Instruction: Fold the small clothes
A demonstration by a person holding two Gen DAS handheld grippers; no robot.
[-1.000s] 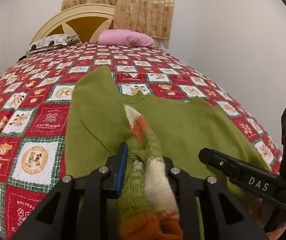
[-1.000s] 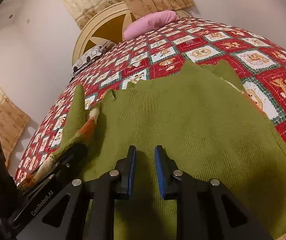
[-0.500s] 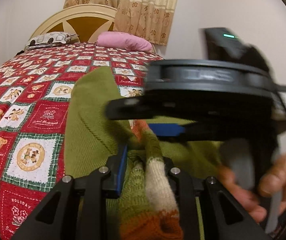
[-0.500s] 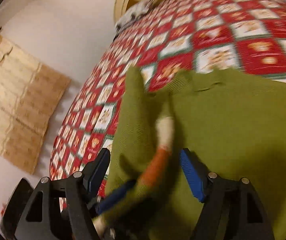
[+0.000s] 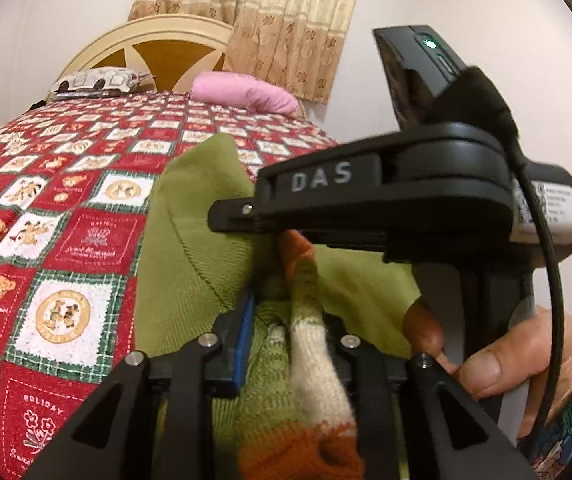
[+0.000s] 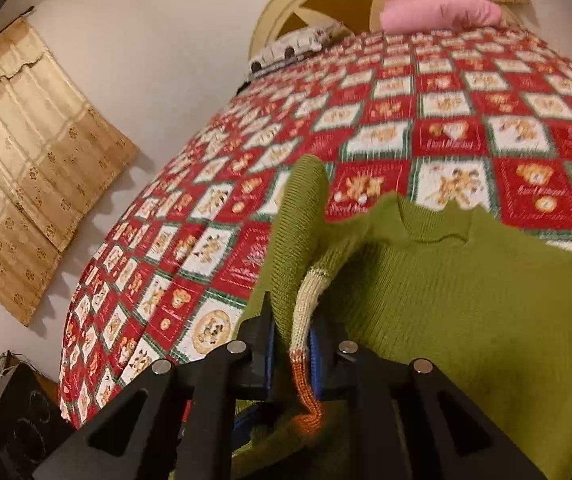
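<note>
The left gripper [image 5: 286,354] and right gripper [image 6: 292,344] are each clamped on the striped cream-and-orange knit cuff [image 6: 306,312] of the olive-green ribbed sweater [image 6: 466,300]. Its sleeve runs away toward the bed's headboard end. The sweater lies near the foot edge of the red patchwork quilt [image 6: 386,120].
</note>
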